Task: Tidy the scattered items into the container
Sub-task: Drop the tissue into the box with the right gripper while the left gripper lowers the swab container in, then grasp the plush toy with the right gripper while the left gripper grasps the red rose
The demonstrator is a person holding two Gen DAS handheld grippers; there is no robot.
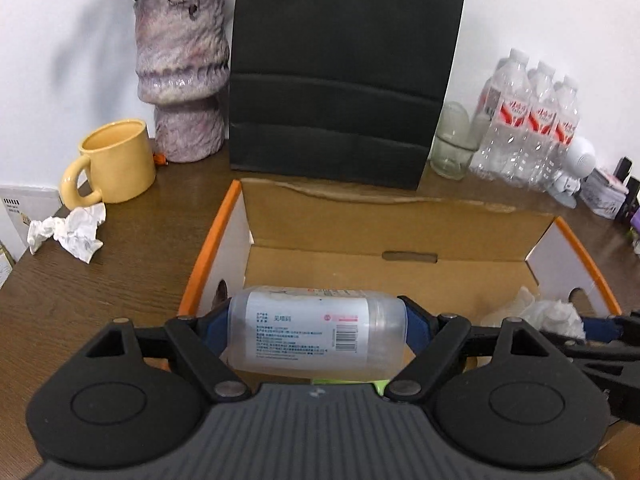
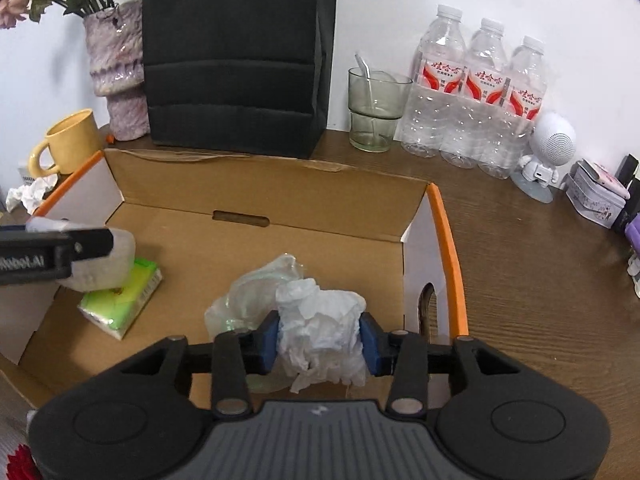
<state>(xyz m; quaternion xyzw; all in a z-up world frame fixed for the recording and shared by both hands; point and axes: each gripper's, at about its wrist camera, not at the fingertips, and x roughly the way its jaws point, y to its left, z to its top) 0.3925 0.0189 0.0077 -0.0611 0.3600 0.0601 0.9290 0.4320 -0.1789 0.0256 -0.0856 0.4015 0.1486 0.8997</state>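
The left gripper [image 1: 318, 330] has its jaws clamped on the ends of a clear plastic bottle [image 1: 316, 330], which lies crosswise with a white printed label and barcode, over the near left part of the cardboard box [image 1: 360, 216]. The right gripper [image 2: 319, 340] has a crumpled white tissue [image 2: 322, 332] between its blue pads; whether they press on it I cannot tell. It hangs over the box floor. At ten o'clock lies a green tissue pack [image 2: 122, 304]. Farther, at ten o'clock on the tabletop [image 1: 132, 248], a second crumpled paper [image 1: 68, 232] lies beside a yellow mug [image 1: 112, 162].
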